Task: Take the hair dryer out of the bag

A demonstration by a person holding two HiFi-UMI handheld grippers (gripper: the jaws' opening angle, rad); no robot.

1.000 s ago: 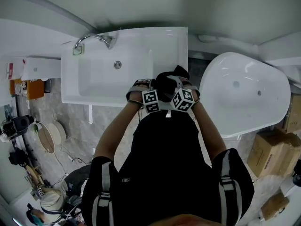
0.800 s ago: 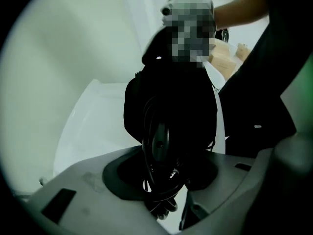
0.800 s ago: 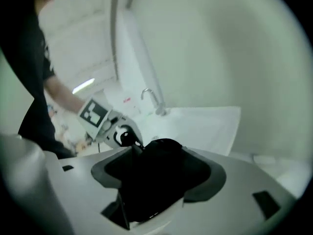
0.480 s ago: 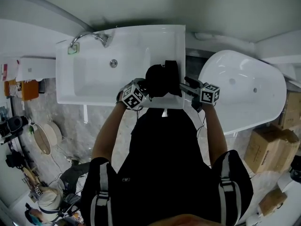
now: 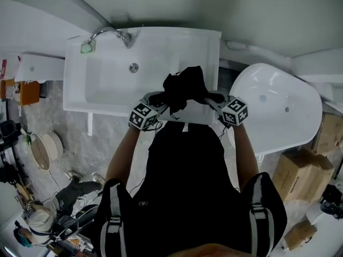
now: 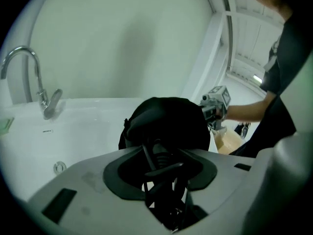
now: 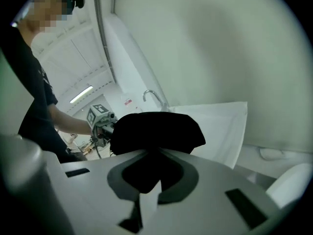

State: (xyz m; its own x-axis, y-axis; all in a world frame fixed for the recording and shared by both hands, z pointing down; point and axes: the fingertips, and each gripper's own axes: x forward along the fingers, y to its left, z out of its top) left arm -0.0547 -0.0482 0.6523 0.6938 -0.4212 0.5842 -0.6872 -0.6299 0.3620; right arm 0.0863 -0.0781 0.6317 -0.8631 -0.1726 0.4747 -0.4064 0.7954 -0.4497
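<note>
You hold the black bag (image 5: 185,85) up off the counter (image 5: 208,44), stretched between both tongs above its near right corner. Your left tongs (image 5: 163,98) are clamped on the bag's left side, with dark fabric and a cord bunched between the jaws, which have just been closing a little. Your right tongs (image 5: 208,97) have just been closing too and now pinch a fold of fabric on the bag's right side.

No hair dryer shows in any view. From the bag's rounded bulk I judge it is inside, so the real work is all ahead: find the mouth, open it, draw the dryer out and set it down. I cannot tell which way the mouth faces.

The flat counter under the bag is bare but narrow. Its near edge lies just below your tongs and its right edge is close by. Past that edge comes a gap, then the bathtub (image 5: 278,106). To the left the basin (image 5: 115,84) is bare, with the faucet (image 5: 110,33) at its far left corner, well apart from the bag. The wall stands just beyond the far edge. Work over the counter, or the dryer could drop past the near or right edge.
</note>
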